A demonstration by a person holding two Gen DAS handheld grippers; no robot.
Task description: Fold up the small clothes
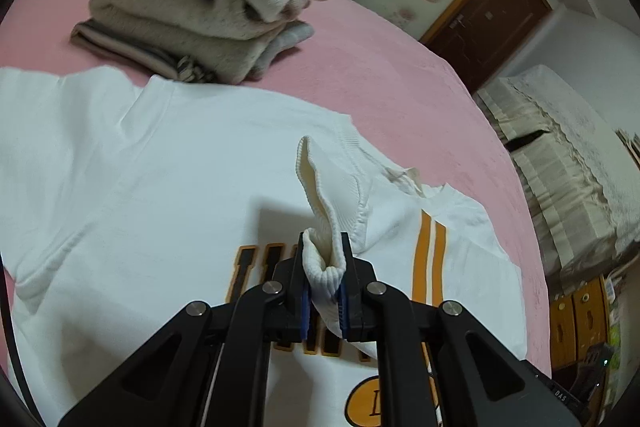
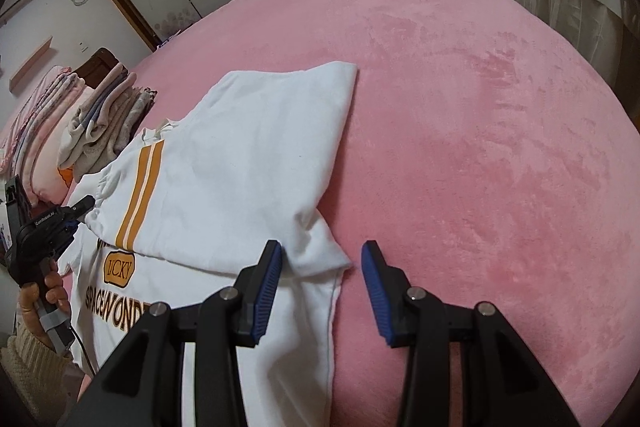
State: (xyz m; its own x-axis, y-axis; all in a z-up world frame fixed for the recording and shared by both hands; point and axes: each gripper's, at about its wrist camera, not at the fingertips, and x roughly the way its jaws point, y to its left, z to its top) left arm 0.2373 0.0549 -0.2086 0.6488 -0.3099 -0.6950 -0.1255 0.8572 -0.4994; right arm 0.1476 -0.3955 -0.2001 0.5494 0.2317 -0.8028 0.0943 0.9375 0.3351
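Flanking the white sweatshirt (image 1: 160, 167): folded clothes pile (image 1: 192, 7), bare pink bedspread (image 2: 480, 107).

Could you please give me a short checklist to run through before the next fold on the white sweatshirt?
1. Left tongs shut on the ribbed cuff: ok.
2. Sleeve with orange stripes carried over the sweatshirt's chest: ok.
3. Right tongs holding cloth: not ok; they stand open, with the folded corner between them but not pinched.
4. Bare pink blanket beside the sweatshirt for working: ok.
5. Stack of folded clothes clear of the sweatshirt: cannot tell; its lowest piece lies at the sweatshirt's edge.
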